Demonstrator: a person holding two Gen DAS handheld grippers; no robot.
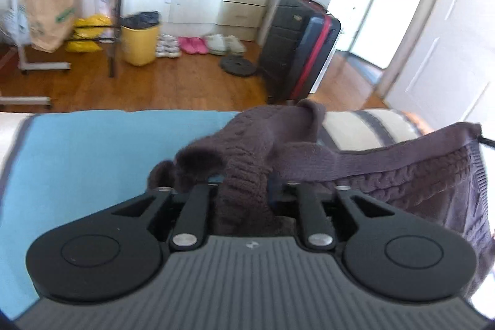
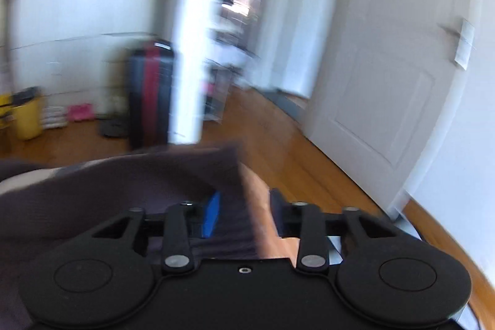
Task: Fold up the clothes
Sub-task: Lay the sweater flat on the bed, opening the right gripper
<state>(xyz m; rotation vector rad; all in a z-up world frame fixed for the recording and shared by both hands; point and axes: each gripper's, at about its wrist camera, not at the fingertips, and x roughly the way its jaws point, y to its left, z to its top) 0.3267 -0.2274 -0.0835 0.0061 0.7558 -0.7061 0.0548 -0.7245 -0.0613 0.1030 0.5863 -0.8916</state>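
Note:
A dark purple-brown cable-knit sweater (image 1: 247,150) hangs between my two grippers above the bed. My left gripper (image 1: 244,184) is shut on a bunched part of the sweater, which hides the fingertips. The knit stretches right as a taut band to its far corner (image 1: 473,129). In the blurred right wrist view, my right gripper (image 2: 243,206) stands with its jaws slightly apart around the sweater's edge (image 2: 185,172), with one blue pad (image 2: 212,215) showing. Whether it grips the cloth is unclear.
A light blue sheet (image 1: 92,150) covers the bed, with a striped pillow (image 1: 365,126) at the right. Beyond lie wood floor, a dark suitcase (image 1: 297,48), a yellow bin (image 1: 139,42), shoes, and a white door (image 2: 386,88).

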